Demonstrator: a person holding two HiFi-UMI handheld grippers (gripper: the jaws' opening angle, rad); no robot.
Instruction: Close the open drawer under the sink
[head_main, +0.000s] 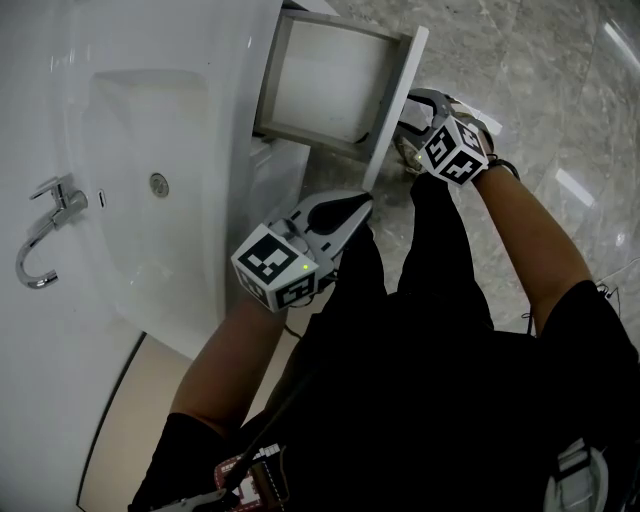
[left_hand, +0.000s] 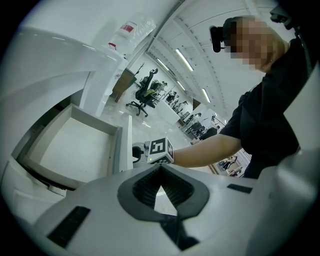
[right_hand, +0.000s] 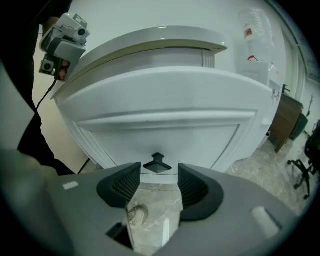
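The drawer under the sink stands pulled out, closing not yet begun; my right hand-held gripper gapes empty before its knob, left hand-held gripper pinched together, empty

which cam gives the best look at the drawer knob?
Right gripper view: the dark knob faces the camera, just beyond the open right gripper. Head view shows only the drawer front edge-on; left gripper view only its inside.
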